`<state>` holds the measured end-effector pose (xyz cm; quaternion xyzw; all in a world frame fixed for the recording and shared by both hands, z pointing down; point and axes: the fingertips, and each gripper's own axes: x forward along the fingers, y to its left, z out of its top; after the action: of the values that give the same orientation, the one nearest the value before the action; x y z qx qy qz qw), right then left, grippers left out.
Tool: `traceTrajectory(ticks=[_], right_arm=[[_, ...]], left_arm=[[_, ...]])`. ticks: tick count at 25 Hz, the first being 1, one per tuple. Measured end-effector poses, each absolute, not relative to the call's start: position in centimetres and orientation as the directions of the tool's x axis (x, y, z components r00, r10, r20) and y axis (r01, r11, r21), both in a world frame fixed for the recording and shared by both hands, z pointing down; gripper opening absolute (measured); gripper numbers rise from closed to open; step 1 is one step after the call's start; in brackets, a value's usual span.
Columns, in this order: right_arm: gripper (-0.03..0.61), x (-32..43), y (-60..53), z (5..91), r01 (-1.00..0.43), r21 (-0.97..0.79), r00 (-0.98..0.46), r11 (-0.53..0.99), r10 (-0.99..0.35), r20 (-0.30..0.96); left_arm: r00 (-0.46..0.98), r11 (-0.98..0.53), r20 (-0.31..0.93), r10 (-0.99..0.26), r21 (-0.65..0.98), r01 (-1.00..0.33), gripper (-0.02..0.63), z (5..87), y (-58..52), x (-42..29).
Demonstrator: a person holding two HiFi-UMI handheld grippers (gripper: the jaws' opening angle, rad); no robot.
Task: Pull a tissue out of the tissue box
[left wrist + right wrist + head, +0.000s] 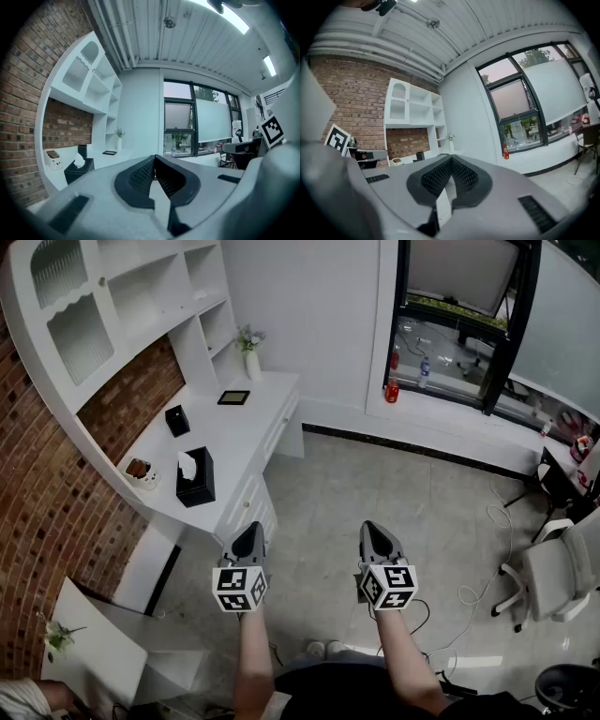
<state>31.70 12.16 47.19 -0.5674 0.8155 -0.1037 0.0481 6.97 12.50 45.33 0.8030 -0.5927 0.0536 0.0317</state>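
Head view: the black tissue box (195, 480) stands on the white desk (239, 432), a white tissue (187, 465) sticking up from its slot. Both the left gripper (248, 531) and the right gripper (375, 529) hang over the floor, well apart from the box

Left gripper view: the 2 jaws meet at their tips, nothing between them; the tissue box (77, 170) sits far off at the left

Right gripper view: the jaws are pressed together and empty

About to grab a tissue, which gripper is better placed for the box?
Left, probably. The left gripper is nearer the tissue box on the desk; the right gripper is farther off.
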Motion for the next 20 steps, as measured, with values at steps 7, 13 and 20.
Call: traceTrajectory(ticks=[7,13,20], right_arm=[[-0.003,32.1,11.6,47.5,-0.914,-0.232,-0.352,0.333,-0.935,0.045],[-0.003,31.4,11.2,47.8,-0.908,-0.245,-0.36,0.339,-0.932,0.046],[-0.003,30.2,10.6,48.6,-0.895,-0.283,-0.375,0.345,-0.925,0.056]], left_arm=[[0.292,-0.296,0.133,-0.947,-0.014,-0.955,0.009,45.6,12.1,7.3],[0.284,-0.289,0.148,-0.947,-0.011,-0.957,0.009,46.1,11.9,6.7],[0.283,-0.288,0.161,-0.945,-0.008,-0.958,0.009,46.9,11.6,5.5]])
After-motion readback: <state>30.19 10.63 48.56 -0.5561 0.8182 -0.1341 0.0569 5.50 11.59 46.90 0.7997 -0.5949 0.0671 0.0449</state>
